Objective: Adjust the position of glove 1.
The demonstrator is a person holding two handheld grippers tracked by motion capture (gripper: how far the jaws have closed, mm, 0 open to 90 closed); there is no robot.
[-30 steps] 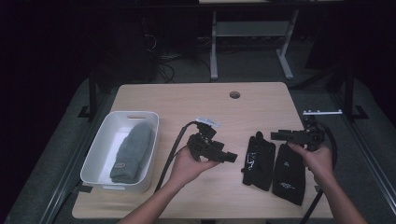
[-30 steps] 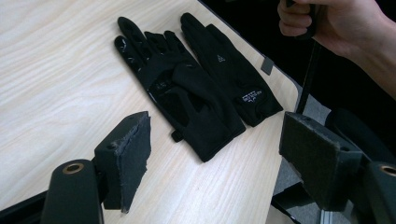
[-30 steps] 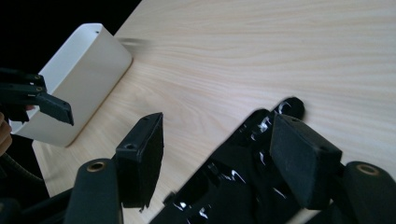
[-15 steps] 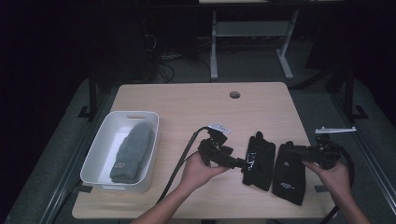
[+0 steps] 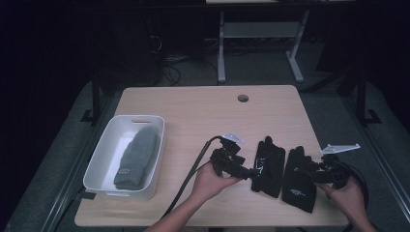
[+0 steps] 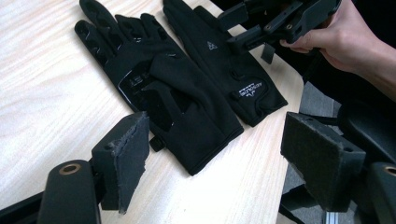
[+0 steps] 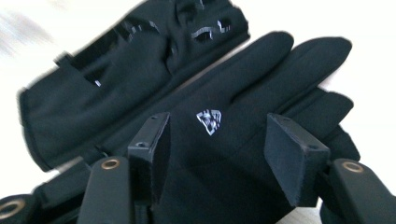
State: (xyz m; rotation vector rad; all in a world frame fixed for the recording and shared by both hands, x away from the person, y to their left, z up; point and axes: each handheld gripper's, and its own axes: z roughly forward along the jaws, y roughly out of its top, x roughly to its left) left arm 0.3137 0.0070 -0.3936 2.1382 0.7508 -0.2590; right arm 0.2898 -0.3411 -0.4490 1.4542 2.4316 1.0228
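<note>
Two black fabric gloves (image 5: 283, 171) lie flat side by side on the pale wood-grain table (image 5: 203, 111), right of centre. Left gripper (image 5: 251, 172) sits at the near glove's edge, jaws spread. Right gripper (image 5: 303, 170) hangs over the far glove, jaws apart, just been closing, nothing pinched. White plastic bin (image 5: 104, 159) at left holds a grey knit beanie (image 5: 135, 157).

black hand-held gripper (image 5: 251, 172), grey plate (image 5: 232, 138), trailing black cable (image 5: 191, 176)

The high view looks down across the table (image 5: 203, 111) from the person's side; both gripper views sit close, sharing the two gloves (image 6: 187, 93).
</note>
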